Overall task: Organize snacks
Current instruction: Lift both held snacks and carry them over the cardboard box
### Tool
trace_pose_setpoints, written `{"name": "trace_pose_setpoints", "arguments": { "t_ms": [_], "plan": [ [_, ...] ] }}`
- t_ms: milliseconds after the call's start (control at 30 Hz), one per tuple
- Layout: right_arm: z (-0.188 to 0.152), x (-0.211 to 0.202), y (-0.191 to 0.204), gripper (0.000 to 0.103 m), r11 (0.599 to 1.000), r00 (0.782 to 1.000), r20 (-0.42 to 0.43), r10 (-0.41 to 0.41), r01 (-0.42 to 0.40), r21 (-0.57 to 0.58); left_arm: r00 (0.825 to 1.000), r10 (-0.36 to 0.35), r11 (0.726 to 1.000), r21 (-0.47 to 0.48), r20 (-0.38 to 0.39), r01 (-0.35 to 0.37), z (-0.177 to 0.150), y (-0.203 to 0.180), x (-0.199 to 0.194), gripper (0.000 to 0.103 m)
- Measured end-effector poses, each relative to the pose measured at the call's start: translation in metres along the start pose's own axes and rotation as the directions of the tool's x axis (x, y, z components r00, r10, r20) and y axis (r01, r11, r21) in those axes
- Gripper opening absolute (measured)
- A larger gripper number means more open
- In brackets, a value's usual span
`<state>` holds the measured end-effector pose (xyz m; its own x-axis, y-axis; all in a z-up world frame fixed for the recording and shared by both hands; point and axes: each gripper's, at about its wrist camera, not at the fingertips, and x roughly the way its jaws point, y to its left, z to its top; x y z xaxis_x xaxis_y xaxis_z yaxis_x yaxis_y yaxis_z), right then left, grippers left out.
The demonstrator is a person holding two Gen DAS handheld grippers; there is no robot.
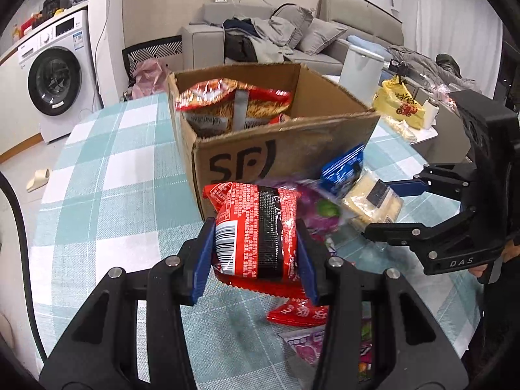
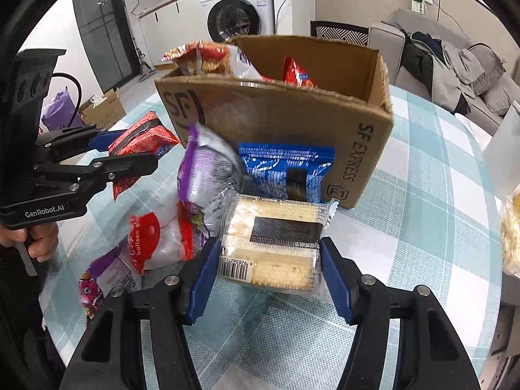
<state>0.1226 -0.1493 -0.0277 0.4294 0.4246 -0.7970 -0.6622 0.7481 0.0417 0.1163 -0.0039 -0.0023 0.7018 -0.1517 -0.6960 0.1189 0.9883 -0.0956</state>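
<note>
An open cardboard box marked SF stands on the checked table, with red snack bags inside. My left gripper is shut on a red snack packet, held just in front of the box. My right gripper is shut on a clear cracker pack, near the box's front wall. The right gripper also shows in the left wrist view, and the left gripper in the right wrist view.
A blue packet, a purple bag, a red-and-white bag and more purple packets lie on the teal checked tablecloth. A yellow bag sits far right. A washing machine and a sofa stand behind.
</note>
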Motion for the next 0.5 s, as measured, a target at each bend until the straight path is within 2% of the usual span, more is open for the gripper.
{"name": "trace_pose_setpoints", "arguments": {
  "t_ms": [500],
  "plan": [
    [0.011,-0.044,-0.001,0.062,1.000,0.994,0.108,0.014,-0.015,0.006,0.997,-0.018,1.000,-0.021,0.079,0.020,0.013,-0.003,-0.040,0.043]
  ]
}}
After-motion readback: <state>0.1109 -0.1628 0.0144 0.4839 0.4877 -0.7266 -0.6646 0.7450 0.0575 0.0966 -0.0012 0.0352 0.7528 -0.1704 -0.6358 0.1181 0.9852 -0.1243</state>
